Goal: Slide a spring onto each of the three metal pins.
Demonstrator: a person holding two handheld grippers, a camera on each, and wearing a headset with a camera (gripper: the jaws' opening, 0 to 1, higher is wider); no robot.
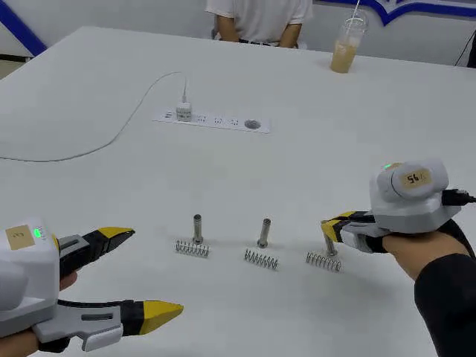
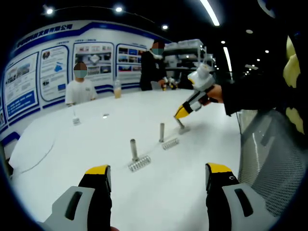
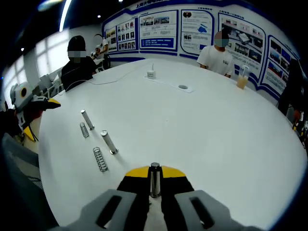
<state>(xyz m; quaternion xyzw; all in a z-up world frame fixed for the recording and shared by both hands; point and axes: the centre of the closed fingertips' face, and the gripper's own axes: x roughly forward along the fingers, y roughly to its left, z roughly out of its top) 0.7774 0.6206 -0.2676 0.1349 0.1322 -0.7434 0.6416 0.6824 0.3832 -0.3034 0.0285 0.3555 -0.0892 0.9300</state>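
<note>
Three metal pins stand in a row on the white table: the left pin (image 1: 197, 227), the middle pin (image 1: 264, 232) and the right pin (image 1: 329, 246). A spring lies in front of each: left spring (image 1: 192, 248), middle spring (image 1: 261, 259), right spring (image 1: 323, 261). My right gripper (image 1: 331, 227) is shut on the right pin (image 3: 154, 179), its yellow tips clamped around the shaft. My left gripper (image 1: 147, 271) hangs open at the near left, nothing between its jaws. From the left gripper view the nearest pin (image 2: 134, 149) and spring (image 2: 139, 163) lie ahead.
A white power strip (image 1: 214, 120) with a plugged charger and a cable sits mid-table. A drink cup with a straw (image 1: 346, 46) stands at the far edge, where a person sits. Another person stands further back in the room.
</note>
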